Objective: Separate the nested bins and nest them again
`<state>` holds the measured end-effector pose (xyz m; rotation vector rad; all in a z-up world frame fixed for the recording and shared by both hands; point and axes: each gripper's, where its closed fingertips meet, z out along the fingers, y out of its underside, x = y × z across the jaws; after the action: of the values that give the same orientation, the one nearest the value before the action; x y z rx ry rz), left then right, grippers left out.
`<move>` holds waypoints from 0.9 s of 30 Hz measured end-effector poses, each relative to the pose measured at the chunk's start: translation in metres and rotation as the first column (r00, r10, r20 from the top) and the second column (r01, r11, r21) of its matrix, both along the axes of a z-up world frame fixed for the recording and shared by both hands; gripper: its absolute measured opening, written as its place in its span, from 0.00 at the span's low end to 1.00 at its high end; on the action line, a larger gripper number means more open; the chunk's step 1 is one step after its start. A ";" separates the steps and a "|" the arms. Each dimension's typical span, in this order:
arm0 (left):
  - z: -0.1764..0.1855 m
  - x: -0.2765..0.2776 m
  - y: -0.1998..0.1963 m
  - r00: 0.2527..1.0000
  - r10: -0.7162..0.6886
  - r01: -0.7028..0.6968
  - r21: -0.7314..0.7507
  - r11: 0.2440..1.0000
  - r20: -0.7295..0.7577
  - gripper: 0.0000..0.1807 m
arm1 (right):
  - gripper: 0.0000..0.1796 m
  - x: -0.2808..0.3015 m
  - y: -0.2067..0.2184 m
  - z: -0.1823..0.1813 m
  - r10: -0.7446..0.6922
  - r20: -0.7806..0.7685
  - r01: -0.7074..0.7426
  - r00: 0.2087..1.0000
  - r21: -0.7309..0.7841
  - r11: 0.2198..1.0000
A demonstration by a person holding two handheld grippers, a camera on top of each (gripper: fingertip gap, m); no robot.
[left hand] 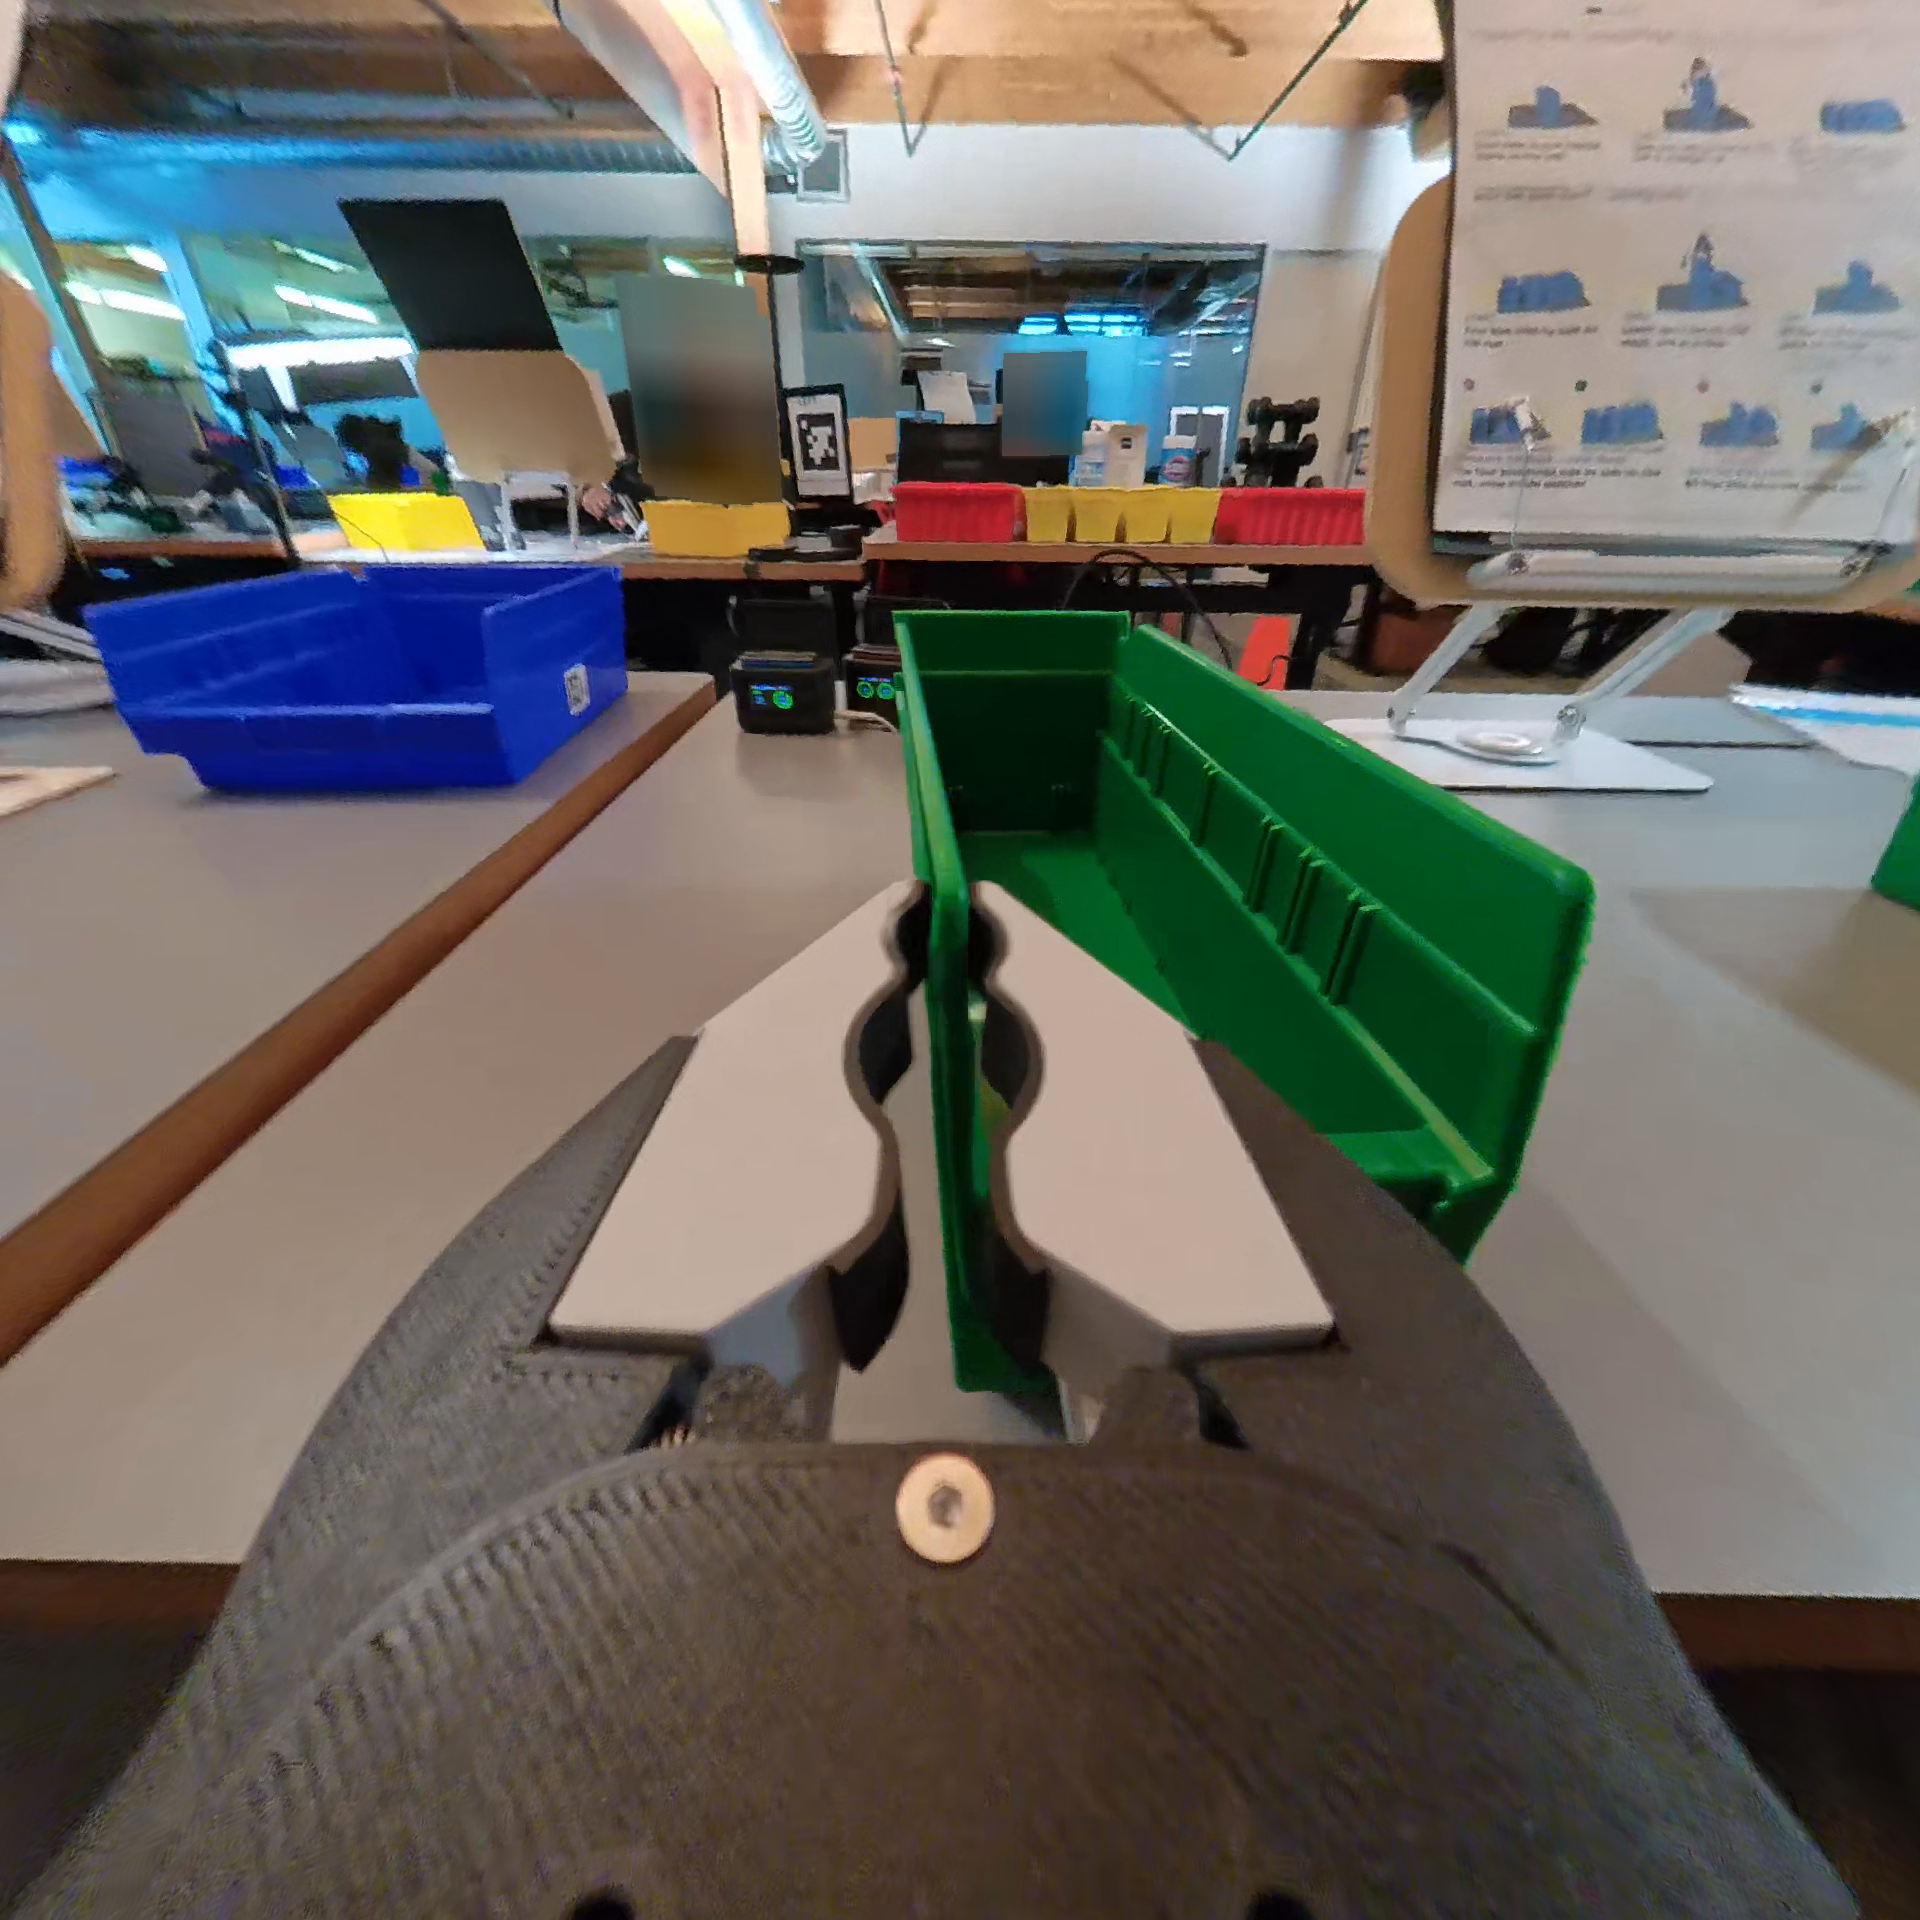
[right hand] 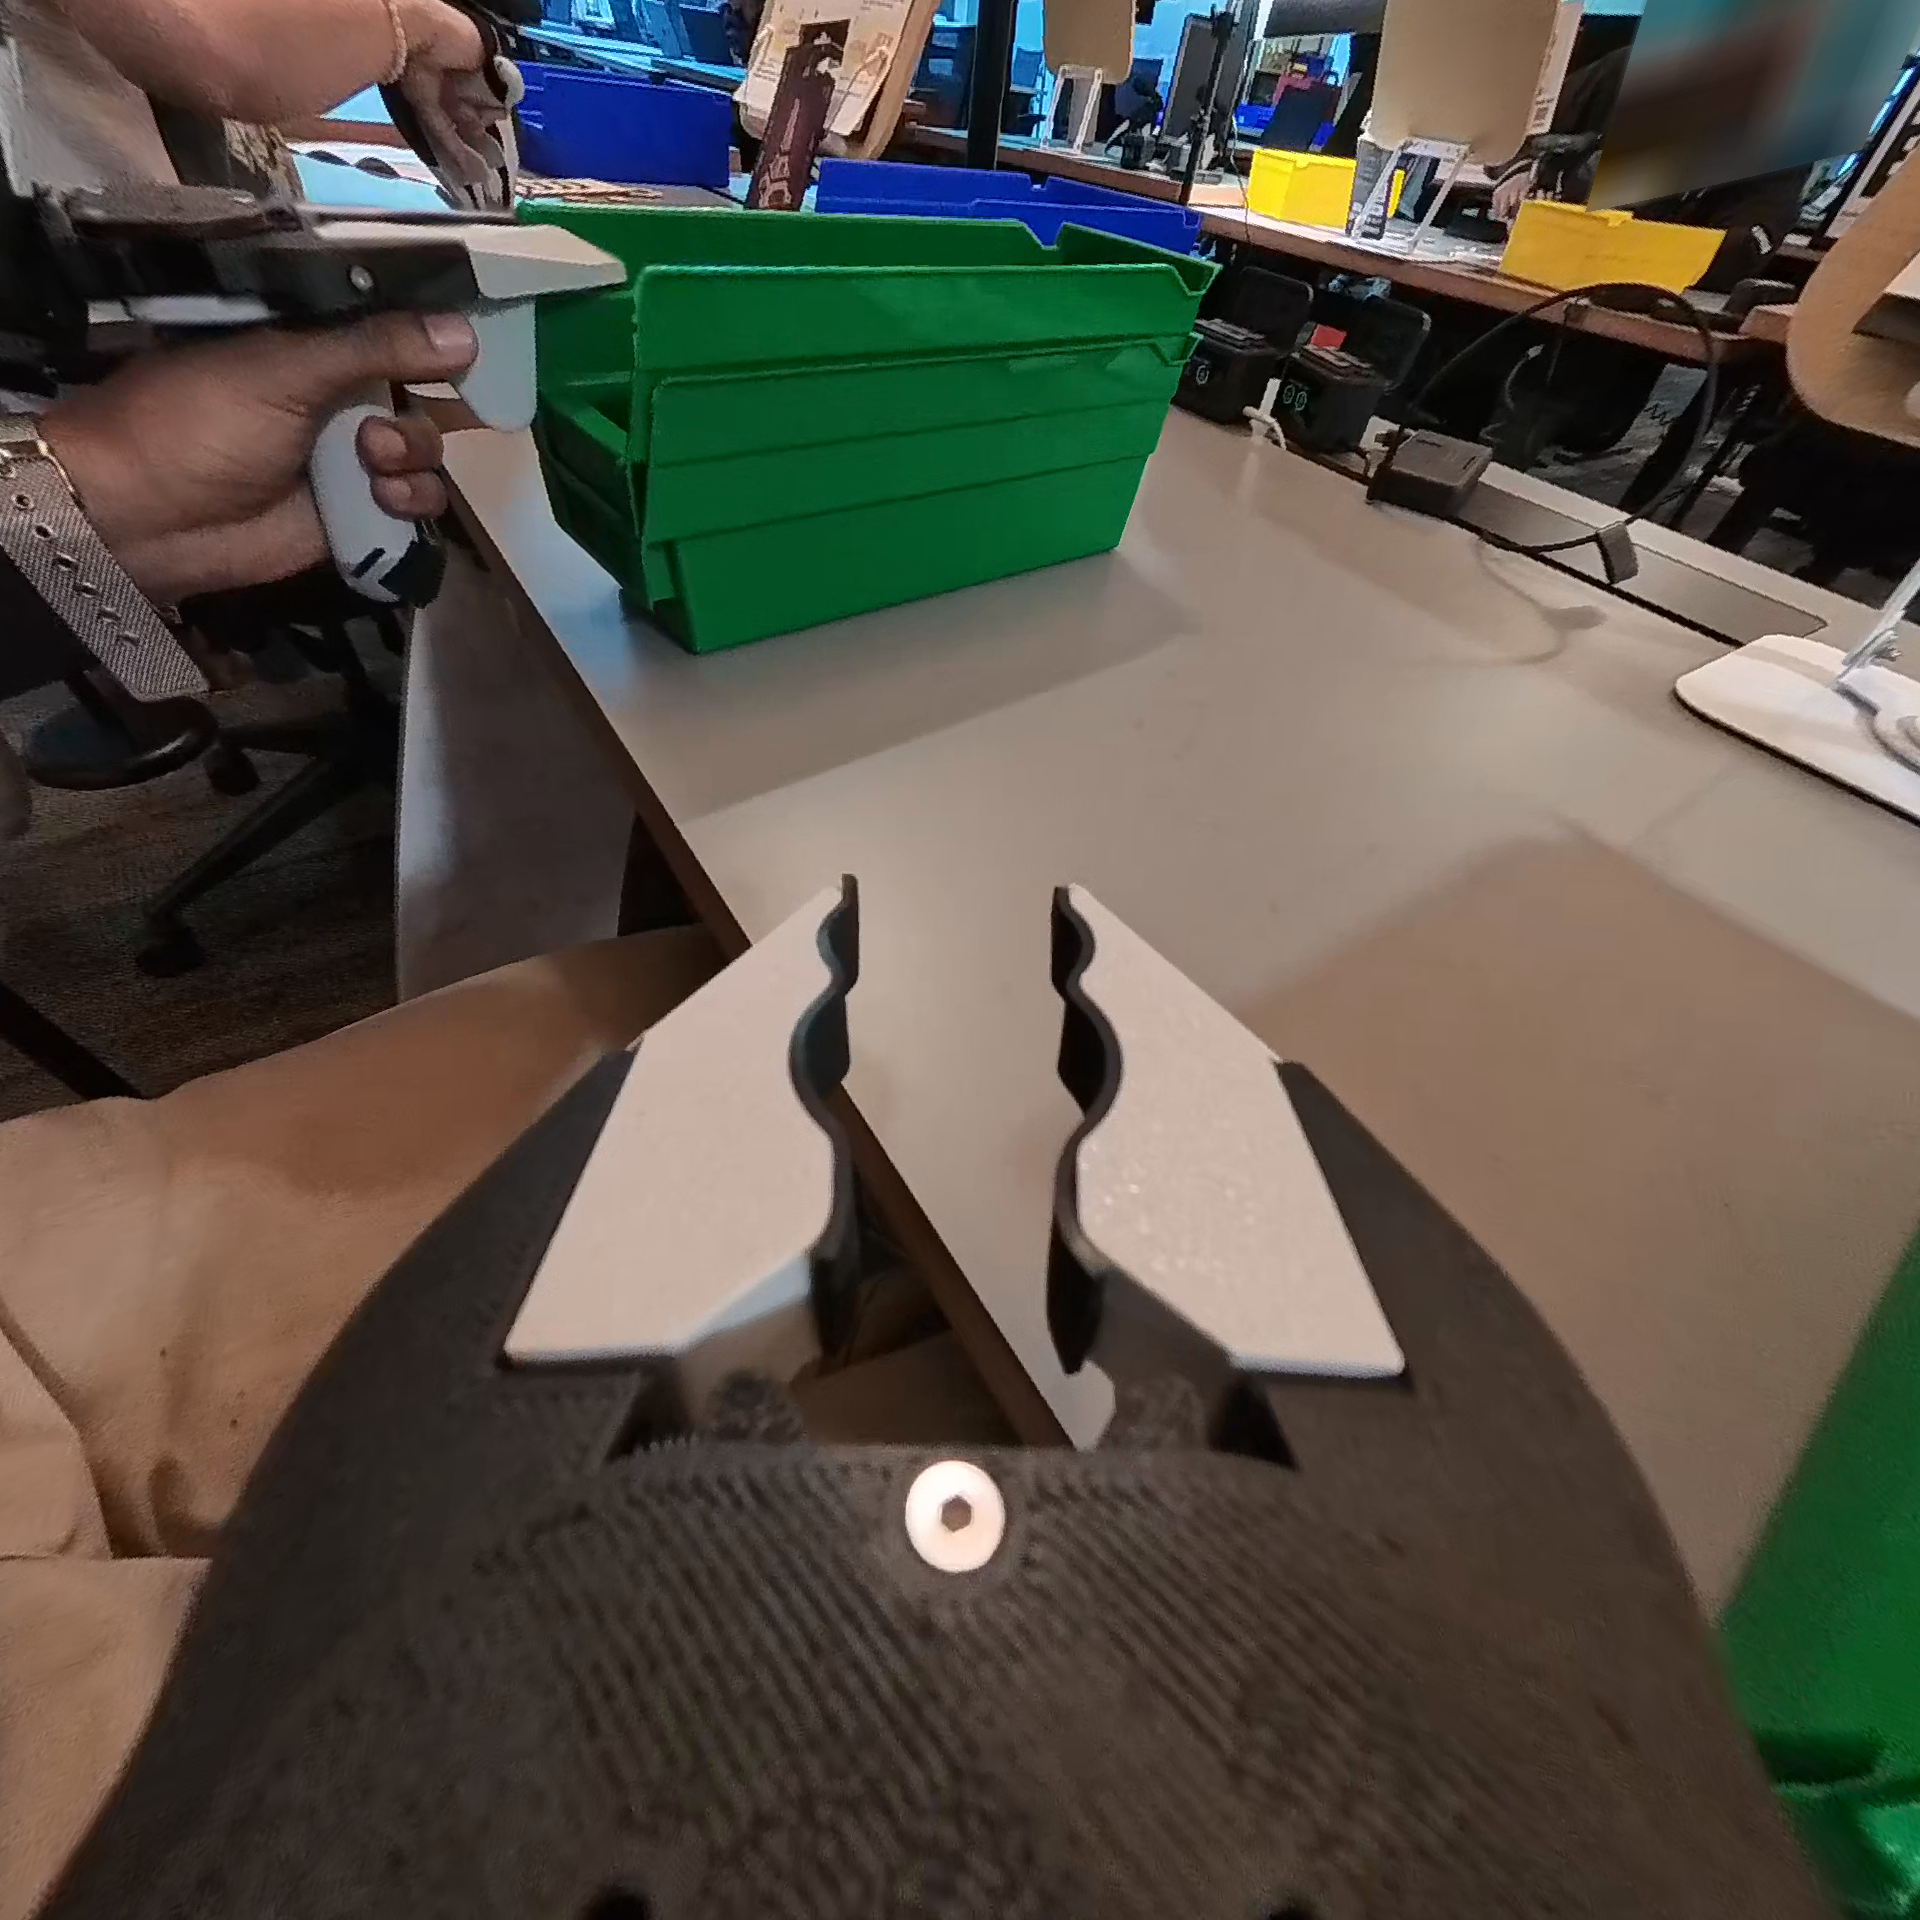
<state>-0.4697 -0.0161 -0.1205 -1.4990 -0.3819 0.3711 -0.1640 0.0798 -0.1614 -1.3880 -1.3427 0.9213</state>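
A stack of nested green bins [right hand: 883, 447] stands on the grey table [right hand: 1351, 779], towards its far left. My left gripper [left hand: 948, 904] is shut on the left side wall of the top green bin [left hand: 1299, 935]; both pads press on the thin wall. The right wrist view shows the same gripper [right hand: 551, 281] clamped on the top bin's rim, held by a hand. My right gripper [right hand: 956, 904] is open with nothing between its fingers, over the table's near edge and well short of the stack.
Another green bin [right hand: 1849, 1558] lies close at the lower right. A blue bin [left hand: 364, 675] sits on the neighbouring table. Black chargers [left hand: 784, 696], a cable with adaptor [right hand: 1429, 468] and a white stand's base [left hand: 1538, 748] lie at the back.
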 end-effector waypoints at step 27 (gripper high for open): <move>0.022 -0.002 -0.012 0.976 -0.063 0.020 0.203 0.979 0.207 0.00 | 0.19 0.000 0.001 -0.006 0.002 0.030 -0.002 1.000 0.027 1.000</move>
<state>-0.4715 -0.0284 -0.0989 -1.3501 -0.5402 0.1339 -0.1638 0.0809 -0.1674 -1.3851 -1.3742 0.8841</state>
